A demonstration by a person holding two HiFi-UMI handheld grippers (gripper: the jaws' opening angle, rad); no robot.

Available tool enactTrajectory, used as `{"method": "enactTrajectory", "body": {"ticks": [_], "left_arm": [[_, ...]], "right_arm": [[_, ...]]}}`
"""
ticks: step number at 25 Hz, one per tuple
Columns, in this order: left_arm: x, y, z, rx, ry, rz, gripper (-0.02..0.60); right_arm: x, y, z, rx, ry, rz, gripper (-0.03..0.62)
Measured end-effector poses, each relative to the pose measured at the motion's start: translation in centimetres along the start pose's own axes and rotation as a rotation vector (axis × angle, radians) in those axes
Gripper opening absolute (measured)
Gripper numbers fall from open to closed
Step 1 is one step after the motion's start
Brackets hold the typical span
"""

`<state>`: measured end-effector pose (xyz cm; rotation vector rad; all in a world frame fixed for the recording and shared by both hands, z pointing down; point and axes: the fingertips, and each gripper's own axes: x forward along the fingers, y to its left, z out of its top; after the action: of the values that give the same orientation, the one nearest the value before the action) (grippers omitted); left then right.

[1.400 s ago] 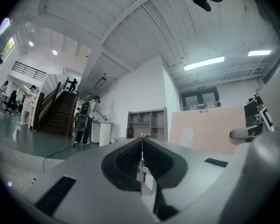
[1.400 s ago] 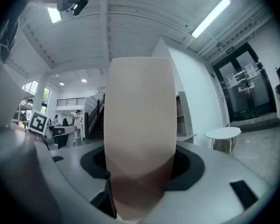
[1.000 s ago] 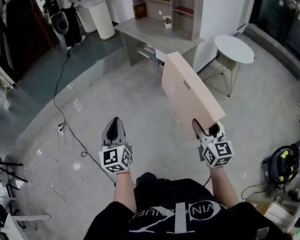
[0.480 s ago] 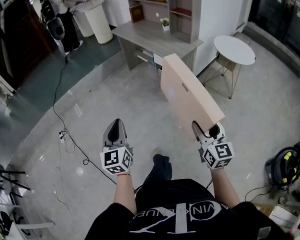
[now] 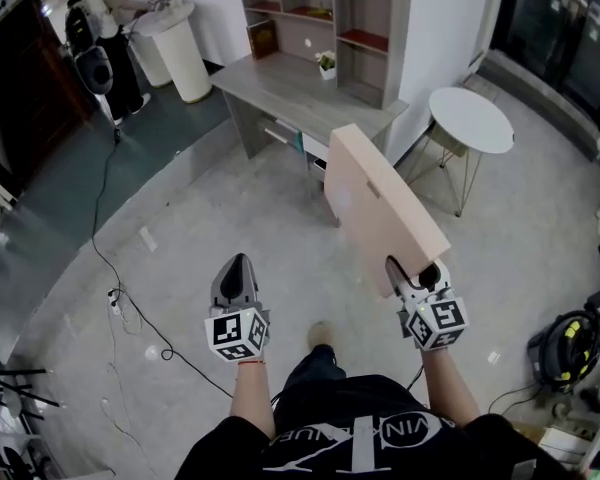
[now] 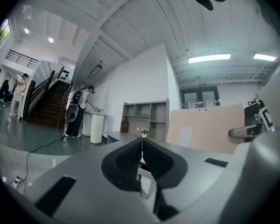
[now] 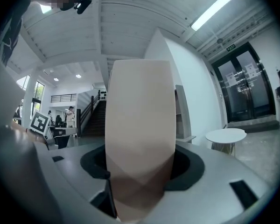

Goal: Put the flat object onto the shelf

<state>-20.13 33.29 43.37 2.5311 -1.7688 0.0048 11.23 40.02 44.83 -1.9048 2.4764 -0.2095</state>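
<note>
A large flat beige box (image 5: pixel 382 204) juts forward and up from my right gripper (image 5: pixel 416 272), whose jaws are shut on its near end. In the right gripper view the flat box (image 7: pixel 139 129) fills the middle between the jaws. My left gripper (image 5: pixel 236 273) hangs at the left with its jaws pressed together and nothing in them; its pads (image 6: pixel 142 155) meet in the left gripper view. Ahead stands a grey shelf unit (image 5: pixel 325 18) on a desk (image 5: pixel 292 89), also visible as the shelf (image 6: pixel 144 120) in the left gripper view.
A round white table (image 5: pixel 470 108) stands right of the desk. A small potted plant (image 5: pixel 327 64) sits on the desk. A black cable (image 5: pixel 115 278) runs over the floor at the left. A person (image 5: pixel 98 28) stands by a white cylinder (image 5: pixel 177 43) at far left. A cable reel (image 5: pixel 565 346) lies right.
The view has come closer to the desk and shelf unit. Both grippers keep their places in the view, and the right one still holds the flat box.
</note>
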Motion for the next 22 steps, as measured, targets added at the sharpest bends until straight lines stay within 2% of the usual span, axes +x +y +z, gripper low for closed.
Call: {"method": "enactTrajectory", "body": {"ticks": [6,15,22], "left_arm": [[5.7,2.4,-0.1,-0.015,0.018,-0.008,0.008],[14.3,6.0,-0.3,-0.036,0.023,-0.026,0.007],[19.8,7.3,-0.7,-0.038,0.027,-0.054,0.007]], "right_arm": [[5.4,-1.4,0.4,0.045,0.016,-0.023,0.287],[13.6,-3.0,0.9,0.048,0.024,-0.041,0.287],[18.6,-3.8,1.1,0.045,0.019,-0.040,0.287]]}}
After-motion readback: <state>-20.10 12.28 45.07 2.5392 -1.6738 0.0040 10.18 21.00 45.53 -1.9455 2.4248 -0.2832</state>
